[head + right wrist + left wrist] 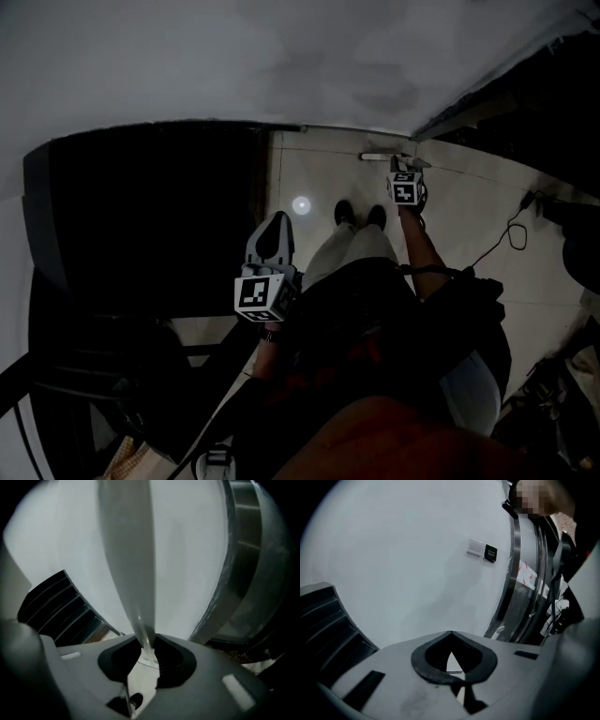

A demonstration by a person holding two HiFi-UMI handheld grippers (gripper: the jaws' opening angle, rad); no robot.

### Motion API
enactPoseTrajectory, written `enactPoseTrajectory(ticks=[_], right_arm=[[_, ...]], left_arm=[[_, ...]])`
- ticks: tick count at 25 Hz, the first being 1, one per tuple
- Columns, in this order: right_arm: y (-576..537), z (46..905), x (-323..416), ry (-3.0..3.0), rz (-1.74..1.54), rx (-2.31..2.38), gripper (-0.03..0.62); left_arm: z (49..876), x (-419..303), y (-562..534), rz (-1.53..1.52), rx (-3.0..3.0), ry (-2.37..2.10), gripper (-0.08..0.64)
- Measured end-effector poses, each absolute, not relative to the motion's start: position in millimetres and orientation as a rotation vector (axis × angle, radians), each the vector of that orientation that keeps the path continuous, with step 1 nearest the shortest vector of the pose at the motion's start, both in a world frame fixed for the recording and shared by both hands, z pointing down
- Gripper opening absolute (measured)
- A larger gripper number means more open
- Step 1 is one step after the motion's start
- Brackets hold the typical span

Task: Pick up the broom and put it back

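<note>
Clamping a pale grey round broom handle [127, 550], the right gripper [147, 645] has jaws narrowly spaced, the handle extending ahead past its tips. The left gripper [450, 638] jaws meet, holding nothing.

In the head view the person's shoes [345, 213] stand on the floor [469, 202], close before the wall [281, 56]. The right gripper [404, 169] is at one o'clock from the shoes, nearer the wall. The left gripper [277, 221] is at eight o'clock from them, nearer the person. A large dark unit [150, 216] fills the nine o'clock side. A cable [511, 230] lies on the floor at three o'clock. In the right gripper view the broom handle [129, 550] sits between the jaws, touching both, and runs up to twelve o'clock, with slats [56, 606] at nine and a metal frame [243, 550] at two.
</note>
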State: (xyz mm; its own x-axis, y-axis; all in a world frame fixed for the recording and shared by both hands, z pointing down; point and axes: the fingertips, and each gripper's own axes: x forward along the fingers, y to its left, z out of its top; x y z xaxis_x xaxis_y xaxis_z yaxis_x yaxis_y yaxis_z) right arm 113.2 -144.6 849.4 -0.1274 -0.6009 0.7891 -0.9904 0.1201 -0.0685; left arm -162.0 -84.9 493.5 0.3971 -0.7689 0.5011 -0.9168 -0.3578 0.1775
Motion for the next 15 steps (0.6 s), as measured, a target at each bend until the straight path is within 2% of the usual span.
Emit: enactPoseTrajectory(ticks=[4, 10, 15], right_arm=[[-129.2, 757.4, 115.3, -1.903, 0.803, 1.644, 0.087], [-136.4, 598.9, 132.8, -2.111, 0.595, 1.840, 0.089], [-110.8, 485.8, 114.7, -2.283, 0.492, 1.816, 0.091]], left_arm=[[475.7, -152.2, -89.0, 0.429, 2.285, -1.380, 0.005], [451.8, -118.6, -126.2, 0.277, 2.357, -1.307, 0.005], [448.3, -111.3, -136.3, 0.323, 2.357, -1.196, 0.005]])
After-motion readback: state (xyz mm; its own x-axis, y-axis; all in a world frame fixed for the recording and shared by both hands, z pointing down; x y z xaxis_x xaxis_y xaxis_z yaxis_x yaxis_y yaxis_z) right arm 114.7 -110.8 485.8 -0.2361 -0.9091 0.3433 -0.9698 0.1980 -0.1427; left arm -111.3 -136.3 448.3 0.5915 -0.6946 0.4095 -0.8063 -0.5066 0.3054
